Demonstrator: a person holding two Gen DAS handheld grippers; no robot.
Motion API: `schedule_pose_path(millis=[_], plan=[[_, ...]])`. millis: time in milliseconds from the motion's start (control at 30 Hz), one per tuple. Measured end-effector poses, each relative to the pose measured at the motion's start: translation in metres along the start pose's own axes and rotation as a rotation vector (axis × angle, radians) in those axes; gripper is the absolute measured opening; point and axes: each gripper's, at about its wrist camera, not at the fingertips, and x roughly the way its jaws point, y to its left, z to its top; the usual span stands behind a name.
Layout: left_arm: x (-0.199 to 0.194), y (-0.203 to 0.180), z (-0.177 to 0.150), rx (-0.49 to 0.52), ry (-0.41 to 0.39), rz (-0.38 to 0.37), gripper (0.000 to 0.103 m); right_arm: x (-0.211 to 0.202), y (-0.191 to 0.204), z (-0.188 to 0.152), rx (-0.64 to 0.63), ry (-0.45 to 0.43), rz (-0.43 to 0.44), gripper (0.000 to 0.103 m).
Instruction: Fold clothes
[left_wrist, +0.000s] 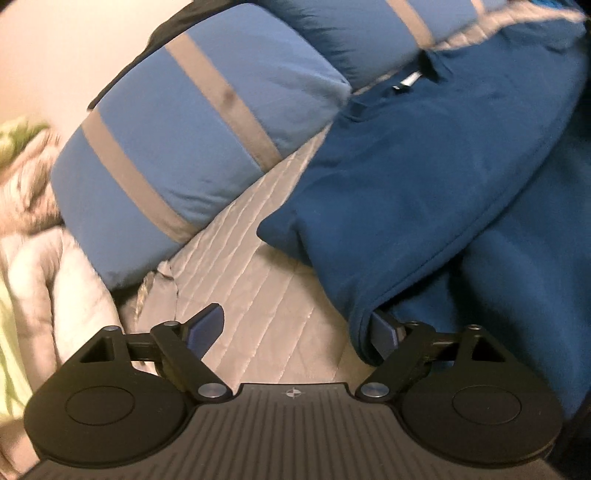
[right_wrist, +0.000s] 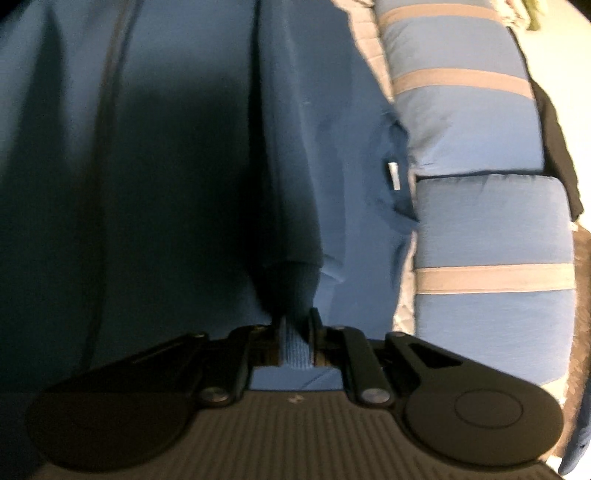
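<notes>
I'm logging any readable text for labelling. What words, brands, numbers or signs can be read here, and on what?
None can be read.
Small pale tag at the collar of the dark blue garment: too small and blurred to read.
Small round emblem on the left tongs' body: a symbol, no letters.

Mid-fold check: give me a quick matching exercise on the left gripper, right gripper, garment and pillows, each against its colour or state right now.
1. left gripper
2. right gripper
3. sweatshirt
4. pillows

A. light blue, grey stripes
B. shut on a ribbed cuff
C. open, one finger under a fabric edge
D. dark blue, on the quilted cover

Pairs: 1-C, 2-B, 3-D, 4-A
</notes>
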Motion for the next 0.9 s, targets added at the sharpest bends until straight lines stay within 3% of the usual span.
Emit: schedule_pose_path(millis=[33,67,133,233,300,400,467,600,733,833,900], plan=[[-0.003,0.0,-0.002,0.013,-0.011,0.01,0.083,0.002,0.002,0.0,-0.008,0.008,0.007,0.012],[-0.006,-0.002,-0.003,0.024,-0.023,0.018,0.083,0.003,0.005,0.0,-0.016,0.015,0.014,0.031],[-0.014,-0.003,-0.004,0.041,-0.041,0.021,0.083,0.006,0.007,0.0,-0.022,0.032,0.026,0.04],[-0.03,-0.001,-0.008,0.054,-0.057,0.01,0.083,0.005,0.005,-0.003,0.001,0.034,0.005,0.061],[-0.042,0.005,-0.013,0.054,-0.055,0.012,0.083,0.0,-0.001,-0.008,0.037,0.024,-0.019,0.082],[-0.057,0.023,-0.022,0.015,-0.032,0.009,0.083,-0.01,-0.012,-0.02,0.119,0.011,-0.053,0.097],[-0.062,0.049,-0.026,-0.058,0.002,0.006,0.083,-0.015,-0.02,-0.029,0.178,0.009,-0.081,0.103],[-0.07,0.109,-0.031,-0.259,0.081,0.009,0.083,-0.016,-0.04,-0.048,0.316,0.031,-0.107,0.103],[-0.079,0.172,-0.031,-0.455,0.126,0.031,0.083,-0.019,-0.068,-0.064,0.565,0.011,-0.095,0.103],[-0.093,0.211,-0.02,-0.513,0.116,0.083,0.083,-0.021,-0.093,-0.078,0.786,-0.034,-0.094,0.103],[-0.102,0.229,-0.006,-0.492,0.098,0.119,0.083,-0.025,-0.107,-0.086,0.902,-0.07,-0.101,0.103]])
